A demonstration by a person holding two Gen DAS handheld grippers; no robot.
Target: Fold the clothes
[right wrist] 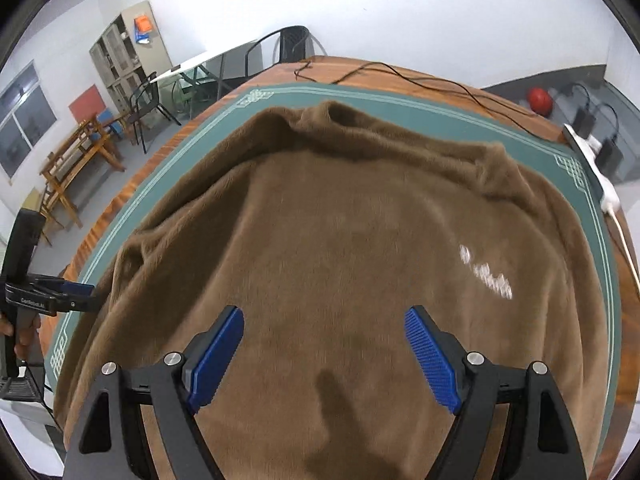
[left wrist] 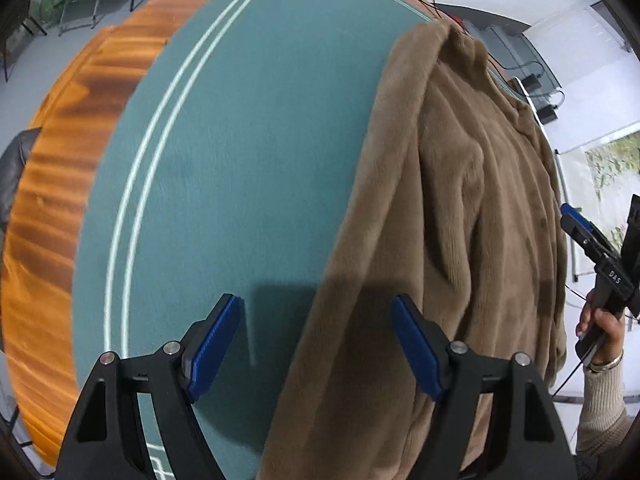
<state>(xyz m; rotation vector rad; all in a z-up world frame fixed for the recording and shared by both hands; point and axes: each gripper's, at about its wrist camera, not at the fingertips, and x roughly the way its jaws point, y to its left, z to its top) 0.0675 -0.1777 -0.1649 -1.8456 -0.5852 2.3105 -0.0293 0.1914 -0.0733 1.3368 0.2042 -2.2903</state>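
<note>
"DAS" stands on the right tool (left wrist: 576,216); white lettering on the garment (right wrist: 340,240) is blurred.

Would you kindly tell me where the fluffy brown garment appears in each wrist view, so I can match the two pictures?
Left wrist view: the fluffy brown garment fills the right half, running from top right to the bottom edge.
Right wrist view: it covers the centre and bottom, spread flat beneath the open right hand-held gripper.
Shared landmark: the green table mat with pale border lines.
</note>
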